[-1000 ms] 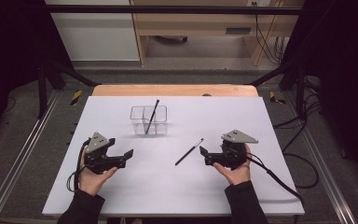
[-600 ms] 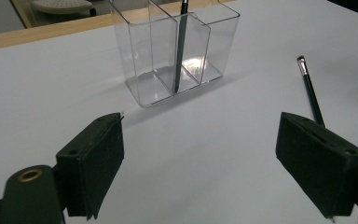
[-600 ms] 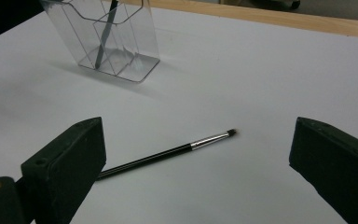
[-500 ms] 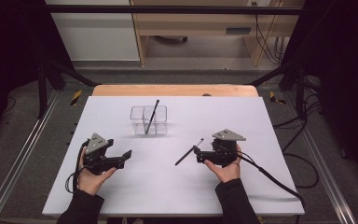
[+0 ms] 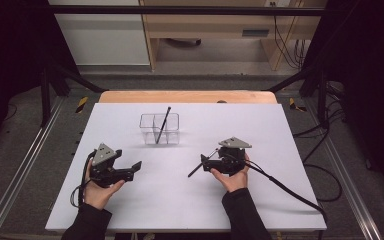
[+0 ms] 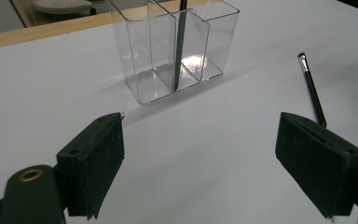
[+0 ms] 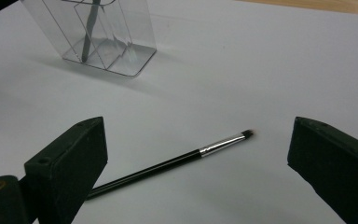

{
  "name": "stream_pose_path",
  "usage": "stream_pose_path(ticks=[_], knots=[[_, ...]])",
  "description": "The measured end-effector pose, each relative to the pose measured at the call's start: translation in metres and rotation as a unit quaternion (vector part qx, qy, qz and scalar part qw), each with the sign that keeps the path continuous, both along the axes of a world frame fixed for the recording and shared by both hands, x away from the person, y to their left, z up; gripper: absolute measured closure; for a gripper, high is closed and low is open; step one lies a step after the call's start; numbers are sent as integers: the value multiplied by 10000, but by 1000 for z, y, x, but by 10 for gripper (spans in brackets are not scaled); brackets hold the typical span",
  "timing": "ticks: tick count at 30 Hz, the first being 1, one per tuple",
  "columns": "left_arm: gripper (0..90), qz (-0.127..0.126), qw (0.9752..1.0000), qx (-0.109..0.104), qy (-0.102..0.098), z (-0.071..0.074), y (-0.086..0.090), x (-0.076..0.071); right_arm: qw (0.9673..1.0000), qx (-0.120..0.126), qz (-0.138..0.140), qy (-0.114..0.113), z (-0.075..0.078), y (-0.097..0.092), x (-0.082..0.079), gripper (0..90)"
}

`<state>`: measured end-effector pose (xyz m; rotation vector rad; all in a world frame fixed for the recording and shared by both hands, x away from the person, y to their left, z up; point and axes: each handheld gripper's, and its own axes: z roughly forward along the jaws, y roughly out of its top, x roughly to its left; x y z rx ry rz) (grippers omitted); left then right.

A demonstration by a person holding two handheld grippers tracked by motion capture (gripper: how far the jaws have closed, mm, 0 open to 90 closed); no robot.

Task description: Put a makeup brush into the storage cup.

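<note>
A: Jaws on both grippers stand wide apart, gripping nothing.

B: And the brush (image 7: 177,161)?

A: It lies flat on the white counter (image 5: 290,200) between the right gripper's (image 5: 206,165) jaws, low in that gripper's view. Its handle end is hidden behind one jaw; the bristle tip is blurred.

B: The left gripper (image 5: 132,169)?

A: Well apart from the brush, aimed toward the clear holder (image 6: 177,46), where a second brush (image 6: 181,44) stands, its top cut off. No writing is legible anywhere.
</note>
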<state>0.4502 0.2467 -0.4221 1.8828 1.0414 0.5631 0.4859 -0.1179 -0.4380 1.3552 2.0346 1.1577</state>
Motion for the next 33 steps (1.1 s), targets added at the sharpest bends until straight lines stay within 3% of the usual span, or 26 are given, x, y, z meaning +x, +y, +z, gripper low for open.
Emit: stream_pose_path(ticks=[9, 23, 33], knots=[[146, -14, 10000, -18, -5, -1, 1, 0, 9998, -91, -104, 174, -13, 17, 12, 66], [146, -92, 10000, 10, -30, 0, -1, 0, 9975, -402, -375, 455, -34, 23, 20, 99], [154, -89, 10000, -8, -27, 0, 0, 0, 9954, -608, -381, 632, -45, 26, 22, 193]])
